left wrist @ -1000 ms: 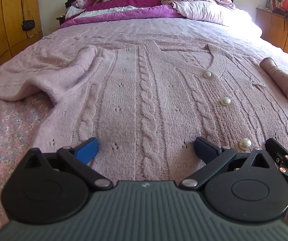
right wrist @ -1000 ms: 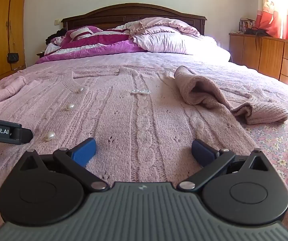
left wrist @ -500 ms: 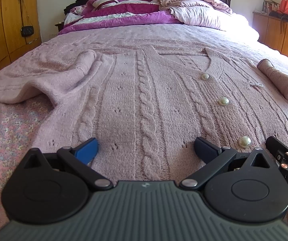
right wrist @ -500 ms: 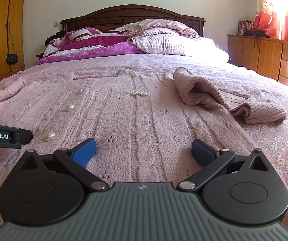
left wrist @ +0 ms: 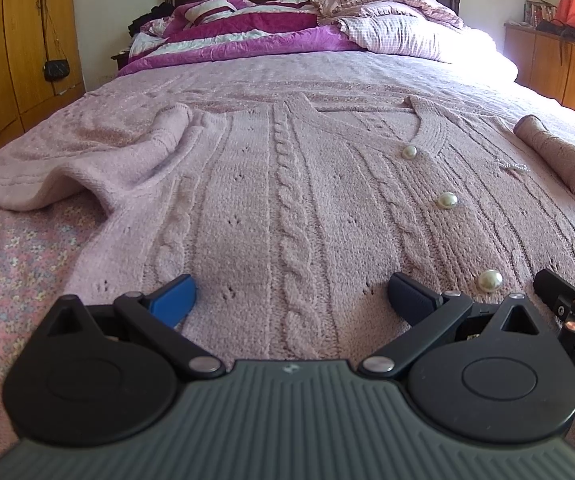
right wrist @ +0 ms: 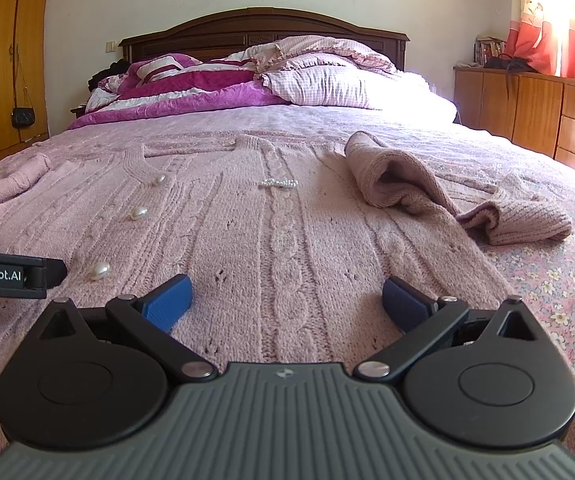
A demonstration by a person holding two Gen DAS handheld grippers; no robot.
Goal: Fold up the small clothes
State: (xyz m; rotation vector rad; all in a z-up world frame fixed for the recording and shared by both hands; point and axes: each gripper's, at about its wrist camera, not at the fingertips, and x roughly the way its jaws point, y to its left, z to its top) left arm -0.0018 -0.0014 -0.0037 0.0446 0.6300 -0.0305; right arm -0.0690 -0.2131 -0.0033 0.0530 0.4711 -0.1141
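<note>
A pink cable-knit cardigan (left wrist: 287, 184) with pearl buttons (left wrist: 446, 200) lies flat and face up on the bed; it also shows in the right wrist view (right wrist: 287, 232). Its left sleeve (left wrist: 87, 160) spreads out to the left. Its right sleeve (right wrist: 427, 188) is crumpled and folded on the right. My left gripper (left wrist: 291, 294) is open and empty, low over the hem on the left half. My right gripper (right wrist: 285, 294) is open and empty, low over the hem on the right half. Each gripper's side shows at the edge of the other's view.
A floral bedspread (right wrist: 559, 280) covers the bed. Pillows and a purple duvet (left wrist: 287, 36) are piled at the headboard. A wooden wardrobe (left wrist: 15, 40) stands on the left, a wooden dresser (right wrist: 535, 112) on the right.
Both cameras have tilted up slightly, so the headboard and wall show more. The grippers stay open at the hem and the cardigan has not moved.
</note>
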